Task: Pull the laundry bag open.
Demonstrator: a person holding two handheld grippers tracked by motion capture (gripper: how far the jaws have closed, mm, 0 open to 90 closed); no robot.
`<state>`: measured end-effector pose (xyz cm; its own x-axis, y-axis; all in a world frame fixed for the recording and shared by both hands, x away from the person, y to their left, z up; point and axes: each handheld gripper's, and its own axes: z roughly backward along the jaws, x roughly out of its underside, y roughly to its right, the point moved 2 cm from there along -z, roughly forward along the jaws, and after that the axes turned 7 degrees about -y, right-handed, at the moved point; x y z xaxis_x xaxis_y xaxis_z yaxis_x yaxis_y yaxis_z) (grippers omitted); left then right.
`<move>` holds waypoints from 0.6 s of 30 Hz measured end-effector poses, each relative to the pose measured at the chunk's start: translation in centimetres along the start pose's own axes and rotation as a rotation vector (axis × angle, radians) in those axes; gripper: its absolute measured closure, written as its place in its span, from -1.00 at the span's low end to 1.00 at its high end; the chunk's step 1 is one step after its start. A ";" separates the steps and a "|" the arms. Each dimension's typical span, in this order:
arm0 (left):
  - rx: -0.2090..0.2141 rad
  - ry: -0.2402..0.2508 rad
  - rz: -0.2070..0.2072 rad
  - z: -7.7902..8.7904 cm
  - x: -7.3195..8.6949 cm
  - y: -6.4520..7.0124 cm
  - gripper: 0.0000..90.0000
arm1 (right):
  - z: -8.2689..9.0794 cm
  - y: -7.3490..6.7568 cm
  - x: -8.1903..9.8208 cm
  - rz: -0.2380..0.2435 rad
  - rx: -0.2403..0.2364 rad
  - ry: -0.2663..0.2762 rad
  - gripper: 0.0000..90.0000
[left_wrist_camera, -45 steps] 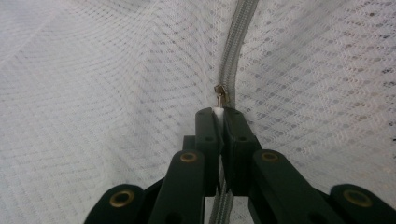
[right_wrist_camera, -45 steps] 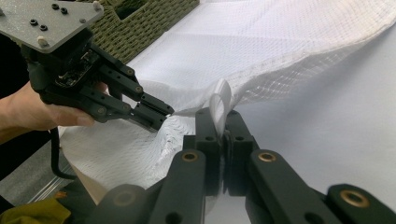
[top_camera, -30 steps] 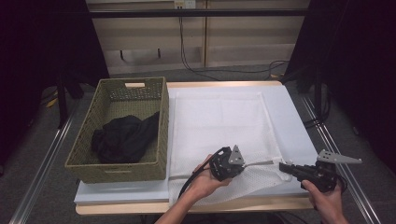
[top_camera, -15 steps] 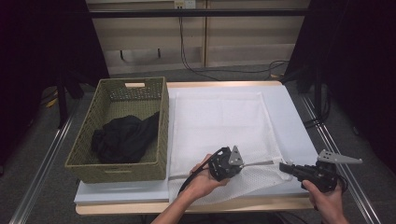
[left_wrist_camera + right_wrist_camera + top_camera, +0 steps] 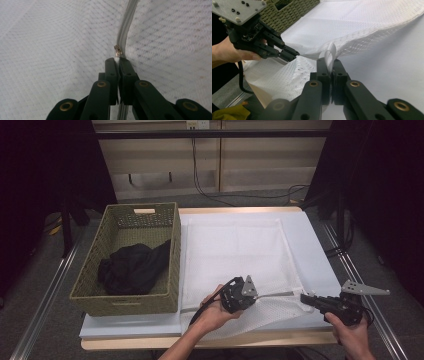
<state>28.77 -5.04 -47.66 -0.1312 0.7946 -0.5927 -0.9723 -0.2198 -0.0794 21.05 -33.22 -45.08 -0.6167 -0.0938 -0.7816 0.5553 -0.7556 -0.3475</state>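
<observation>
A big white mesh laundry bag (image 5: 235,255) is lying flat on the white-covered table (image 5: 315,245), just beside a green woven basket (image 5: 172,270) that is holding a crumpled black cloth (image 5: 132,270). The near edge of the bag is lifting up a little off the table.

The left gripper (image 5: 251,297) is pinching the bag with its jaws closed tight on the mesh, right next to the small metal zipper pull (image 5: 117,50) on the grey zipper line (image 5: 126,25). It may be touching the pull itself, but that is hard to see.

The right gripper (image 5: 303,298) is squeezing a folded bit of the bag's white corner (image 5: 331,53), jaws shut on it, near the table's front right side.
</observation>
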 end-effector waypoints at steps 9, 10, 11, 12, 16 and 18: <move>0.016 0.004 0.004 0.4 0.3 -0.1 0.93 | 0.0 0.0 0.0 0.000 0.003 -0.004 0.93; 0.011 -0.001 -0.002 0.6 0.2 0.0 0.93 | 0.1 0.0 -0.1 0.001 0.012 -0.010 0.93; 0.011 -0.003 -0.017 0.7 0.2 0.0 0.93 | 0.1 0.1 -0.2 0.006 0.008 -0.003 0.93; 0.014 -0.001 -0.012 0.8 0.2 0.1 0.93 | 0.1 0.1 -0.3 -0.005 0.004 0.001 0.93; 0.009 0.004 -0.011 1.3 0.5 0.1 0.93 | 0.1 0.1 -0.3 -0.003 0.013 -0.006 0.94; 0.019 -0.009 -0.030 1.4 0.7 -0.1 0.93 | 0.1 0.2 -0.2 -0.008 0.003 -0.005 0.93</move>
<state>28.49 -3.66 -46.98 -0.1034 0.8058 -0.5831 -0.9793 -0.1851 -0.0820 21.21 -33.44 -44.93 -0.6237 -0.0911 -0.7764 0.5490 -0.7580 -0.3521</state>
